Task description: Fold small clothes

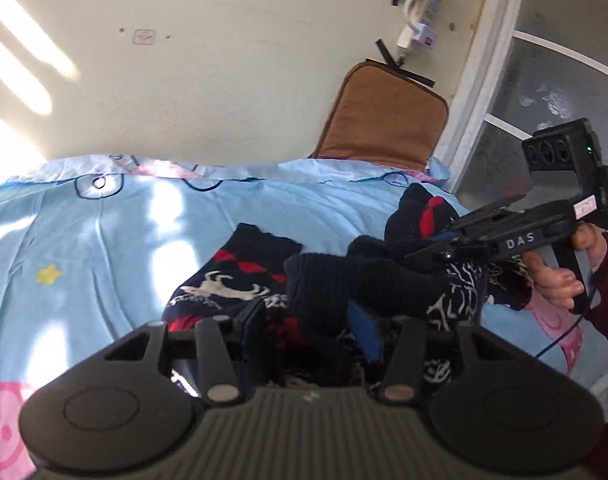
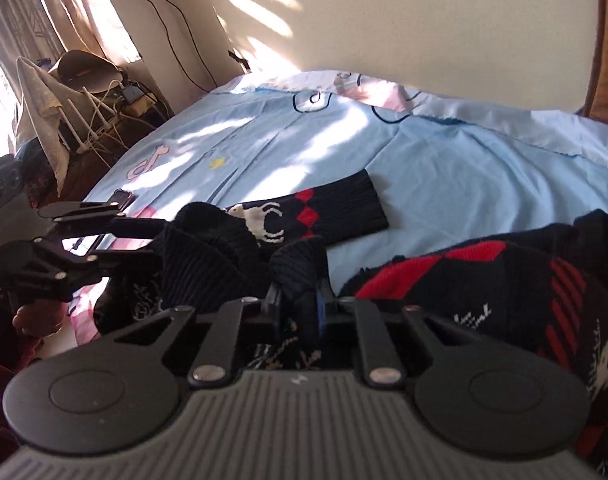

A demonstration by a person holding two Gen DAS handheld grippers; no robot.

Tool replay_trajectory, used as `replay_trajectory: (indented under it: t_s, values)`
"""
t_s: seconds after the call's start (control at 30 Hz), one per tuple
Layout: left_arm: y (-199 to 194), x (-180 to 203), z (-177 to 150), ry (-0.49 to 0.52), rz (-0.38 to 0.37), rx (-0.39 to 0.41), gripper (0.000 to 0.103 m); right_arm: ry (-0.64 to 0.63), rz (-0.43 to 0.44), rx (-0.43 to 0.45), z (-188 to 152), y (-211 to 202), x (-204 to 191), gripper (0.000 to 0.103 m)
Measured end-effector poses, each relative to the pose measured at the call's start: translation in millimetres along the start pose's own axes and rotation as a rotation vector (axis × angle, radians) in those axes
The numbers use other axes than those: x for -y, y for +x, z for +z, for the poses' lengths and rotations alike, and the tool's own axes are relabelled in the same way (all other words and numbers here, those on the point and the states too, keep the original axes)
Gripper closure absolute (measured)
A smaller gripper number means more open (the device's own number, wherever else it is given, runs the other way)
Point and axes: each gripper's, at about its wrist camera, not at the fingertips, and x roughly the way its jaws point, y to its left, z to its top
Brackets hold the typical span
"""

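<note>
Dark navy socks with red diamonds and white reindeer lie on a light blue bedsheet (image 1: 103, 240). One sock (image 2: 316, 212) lies flat ahead; it also shows in the left wrist view (image 1: 231, 280). A ribbed navy cuff (image 1: 344, 284) hangs between my two grippers. My left gripper (image 1: 310, 328) has its jaws around the cuff, fairly wide apart. My right gripper (image 2: 299, 300) is shut on a fold of that cuff (image 2: 299, 268). The right gripper shows in the left wrist view (image 1: 432, 254), the left gripper in the right wrist view (image 2: 143, 240).
More socks (image 2: 504, 280) are heaped at the right, also visible in the left wrist view (image 1: 420, 212). A brown cushion (image 1: 380, 116) leans on the wall. A phone (image 2: 121, 198) lies on the sheet. Cluttered bedside table with cables (image 2: 103, 112) at left.
</note>
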Motion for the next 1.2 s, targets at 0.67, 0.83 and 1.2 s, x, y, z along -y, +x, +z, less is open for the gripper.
replay_trajectory:
  t_s: [0.67,0.83,1.2]
  values:
    - [12.7,34.5,-25.1,0.136,0.012,-0.070,0.047,-0.042,-0.075,0.223,-69.2,-52.2,-22.1,0.041]
    - [21.9,42.1,-20.6,0.182,0.002,-0.072,0.042,-0.151,-0.104,0.173,-63.0,-50.5,-20.6,0.034]
    - [5.5,44.7,-28.5,0.222,-0.061,-0.045,0.085,-0.497,-0.272,0.021,-38.9,-65.1,-19.7,0.022]
